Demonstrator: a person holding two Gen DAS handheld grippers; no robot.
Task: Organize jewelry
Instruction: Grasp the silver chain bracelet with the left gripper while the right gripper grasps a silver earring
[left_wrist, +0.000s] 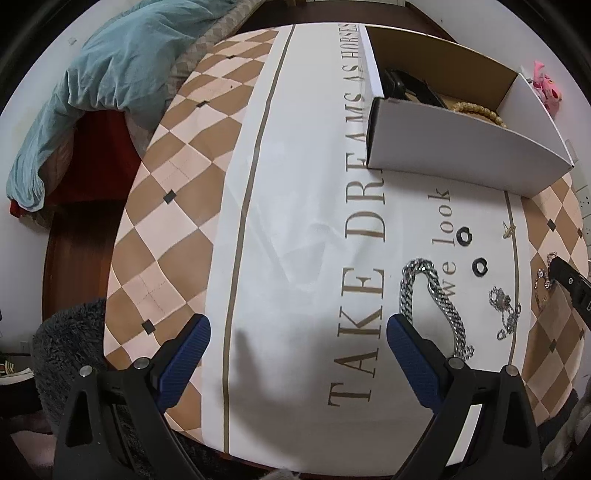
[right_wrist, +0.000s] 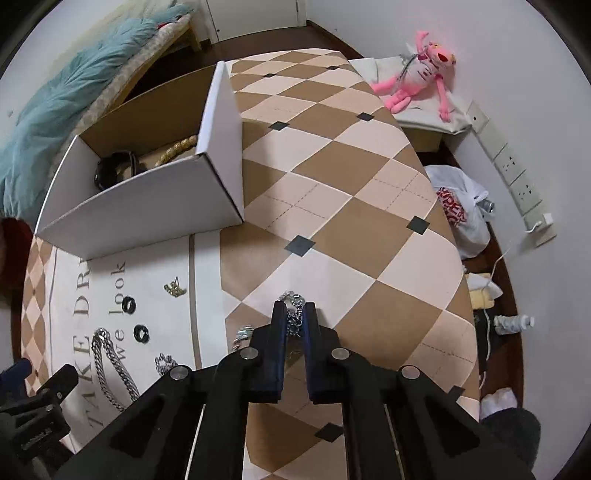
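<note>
My right gripper (right_wrist: 294, 306) is shut on a thin silver chain (right_wrist: 293, 300) lying on the checkered tablecloth; the chain shows between and beyond the fingertips. My left gripper (left_wrist: 299, 325) is open and empty, low over the white printed cloth, just left of a thick silver chain bracelet (left_wrist: 432, 299). Two black rings (left_wrist: 464, 235) (left_wrist: 480, 266), a small gold piece (left_wrist: 509, 230) and a thin silver necklace (left_wrist: 504, 310) lie to its right. A white cardboard box (left_wrist: 461, 147) holds a beaded bracelet (left_wrist: 476, 109) and dark items (left_wrist: 406, 86).
The box (right_wrist: 147, 210) stands at the table's far side. A bed with a teal blanket (left_wrist: 110, 74) lies beyond the table. A pink plush toy (right_wrist: 421, 77), a plastic bag (right_wrist: 458, 206) and wall sockets (right_wrist: 517, 177) are to the right.
</note>
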